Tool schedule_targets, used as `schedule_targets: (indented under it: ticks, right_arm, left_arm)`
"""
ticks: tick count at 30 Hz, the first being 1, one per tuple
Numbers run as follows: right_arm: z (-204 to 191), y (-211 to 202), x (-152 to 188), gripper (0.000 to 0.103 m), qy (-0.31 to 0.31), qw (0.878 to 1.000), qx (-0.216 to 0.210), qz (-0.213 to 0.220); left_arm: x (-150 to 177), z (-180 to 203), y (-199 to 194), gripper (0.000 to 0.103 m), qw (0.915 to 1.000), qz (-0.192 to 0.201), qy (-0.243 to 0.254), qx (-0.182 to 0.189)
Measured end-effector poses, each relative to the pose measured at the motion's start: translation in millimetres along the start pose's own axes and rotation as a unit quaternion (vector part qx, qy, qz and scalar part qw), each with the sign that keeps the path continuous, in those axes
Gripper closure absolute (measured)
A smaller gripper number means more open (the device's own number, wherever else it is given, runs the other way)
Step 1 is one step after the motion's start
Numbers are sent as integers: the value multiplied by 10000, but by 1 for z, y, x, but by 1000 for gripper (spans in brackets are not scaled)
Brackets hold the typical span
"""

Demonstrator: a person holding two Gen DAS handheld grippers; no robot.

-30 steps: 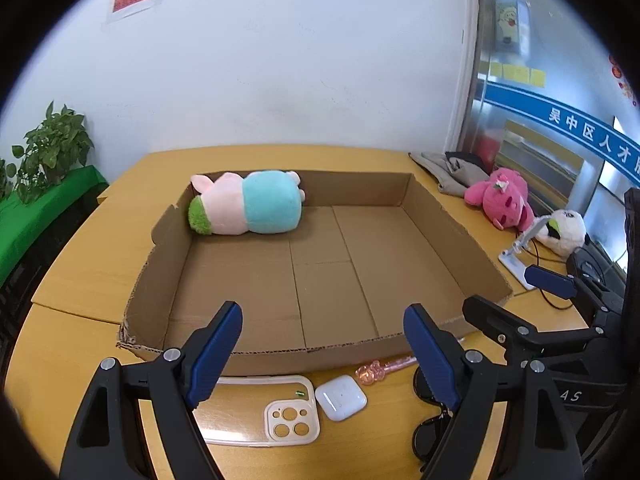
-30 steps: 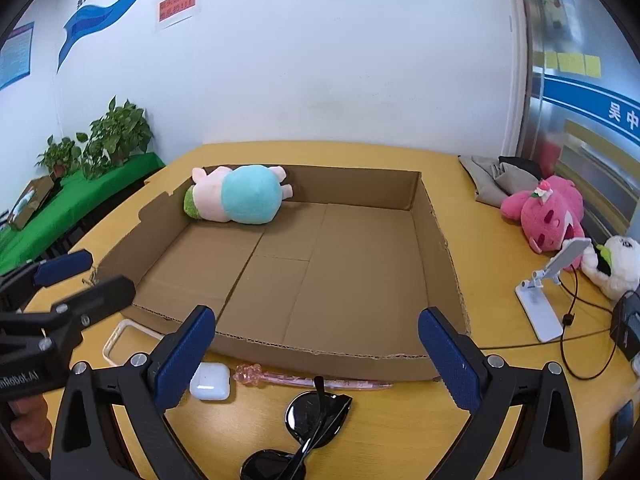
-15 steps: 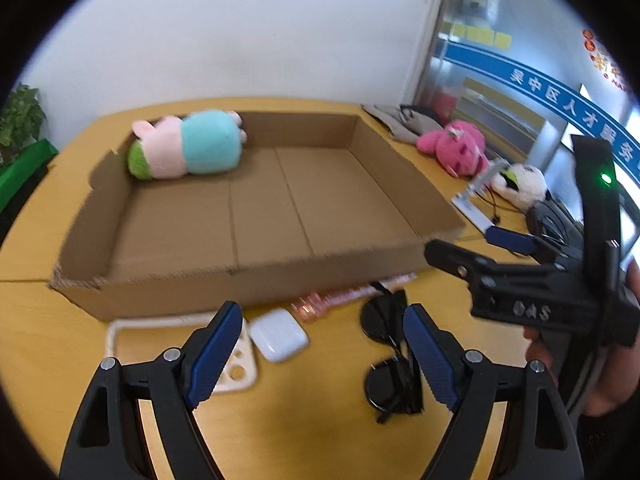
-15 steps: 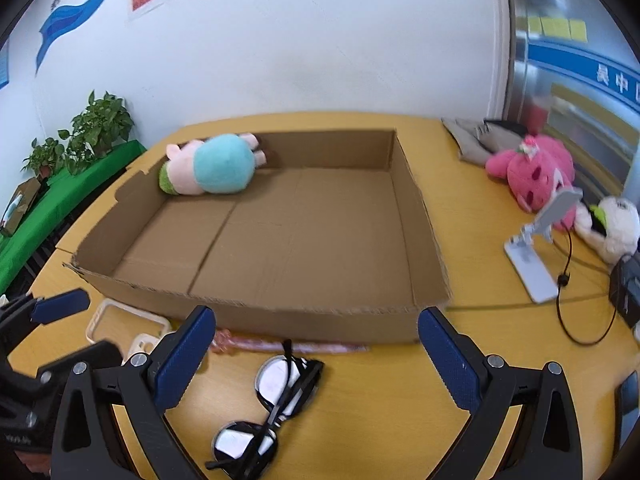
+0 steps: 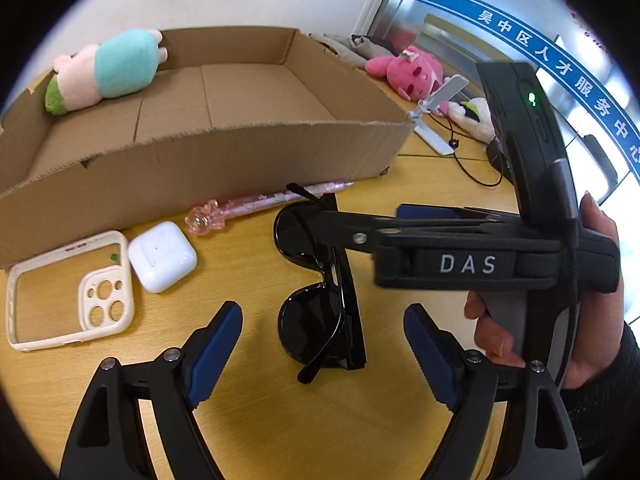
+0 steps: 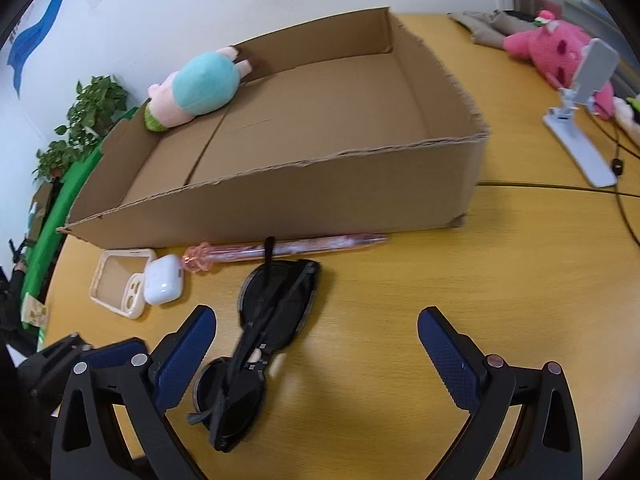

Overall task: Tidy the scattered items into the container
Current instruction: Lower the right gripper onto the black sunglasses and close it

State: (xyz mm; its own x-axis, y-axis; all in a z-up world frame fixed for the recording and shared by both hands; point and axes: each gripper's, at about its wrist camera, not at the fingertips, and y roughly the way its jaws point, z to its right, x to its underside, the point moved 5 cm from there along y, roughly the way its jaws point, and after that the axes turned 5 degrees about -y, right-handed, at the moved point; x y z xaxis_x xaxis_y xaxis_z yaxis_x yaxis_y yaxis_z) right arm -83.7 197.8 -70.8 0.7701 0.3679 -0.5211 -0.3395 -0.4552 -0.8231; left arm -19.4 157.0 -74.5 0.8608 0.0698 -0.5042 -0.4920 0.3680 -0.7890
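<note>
Black plastic sunglasses [image 5: 320, 280] lie folded on the wooden table [image 5: 360, 420], just in front of the cardboard box [image 5: 240, 152], lenses flat-ish w/ the temple arms crossed over them. Prob. light and stiff, but glossy lenses look slippery and scratch-prone, and the thin arms could flex or snap; best hold, I'd judge, is across the frame at the bridge or the thick hinge end, not on a lens. Long axis runs from near the box front wall back toward the cameras; one arm tip pokes out toward the pink pen [image 5: 264, 204], and in the right wrist view it overlaps the pen. That pen lies along the box front, decorated end to the left. Left of it sit a white earbud case [image 5: 162, 256] and a cream phone case [image 5: 68, 292], touching or nearly so. Inside the box, only a pink-and-teal plush [image 5: 108, 68] in the far-left corner; rest of the floor is bare cardboard. Left gripper [image 5: 322, 344] hovers w/ jaws wide, nothing btwn the pads, glasses' near end roughly btwn the fingers but untouched. Right gripper [image 6: 316, 344] also spread wide and empty, glasses near its left finger. A hand [image 5: 592, 320] holds the right gripper's handle. Off to the right: phone stand [image 6: 584, 120], cable, pink plush [image 6: 548, 48].
</note>
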Motion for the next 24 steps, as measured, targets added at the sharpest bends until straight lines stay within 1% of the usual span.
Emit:
schedule_targets:
  ticks: [4, 6, 9, 11, 13, 14, 16, 17, 18, 19, 20, 21, 22, 23, 24]
  right_arm:
    - [-3, 17, -1, 1, 35, 9998, -84, -169]
    - [-7, 20, -2, 2, -92, 9998, 27, -162]
    - [-12, 24, -4, 3, -255, 9994, 212, -141]
    - [-17, 26, -2, 6, -449, 9978, 460, -138]
    - [-20, 28, 1, 13, -677, 9948, 749, -124]
    - [-22, 28, 2, 16, -752, 9936, 841, -99]
    - [-27, 26, 4, 33, -830, 9931, 830, -39]
    - [-29, 25, 4, 37, -851, 9932, 796, -34]
    - [-32, 25, 4, 45, -875, 9933, 755, -33]
    - [-34, 24, 6, 48, -889, 9933, 736, -40]
    - [-34, 24, 6, 49, -886, 9932, 753, -36]
    - [-34, 24, 6, 51, -872, 9932, 771, -25]
    - [-33, 24, 4, 57, -847, 9934, 766, -24]
    - [-30, 23, 4, 61, -757, 9947, 697, -23]
    - [-29, 23, 3, 62, -699, 9957, 614, -21]
  left_arm:
    - [8, 2, 16, 20, 9995, -266, 14, 141]
    - [13, 3, 23, 20, 9988, -411, -25, 255]
    - [16, 6, 24, 20, 9990, -347, 96, 249]
    - [16, 7, 24, 21, 9991, -318, 127, 240]
    - [18, 7, 24, 22, 9992, -300, 169, 214]
    - [19, 8, 25, 25, 9992, -285, 226, 154]
    - [20, 10, 25, 30, 9992, -237, 330, -23]
    - [21, 10, 25, 38, 9991, -220, 349, -91]
    - [21, 10, 25, 46, 9990, -207, 362, -154]
    - [22, 9, 25, 46, 9990, -203, 360, -175]
    - [22, 9, 24, 46, 9991, -204, 335, -150]
    - [23, 8, 24, 46, 9992, -204, 329, -132]
    - [24, 8, 23, 46, 9992, -197, 325, -145]
    - [26, 8, 23, 46, 9992, -198, 323, -151]
    - [27, 8, 22, 46, 9992, -195, 318, -143]
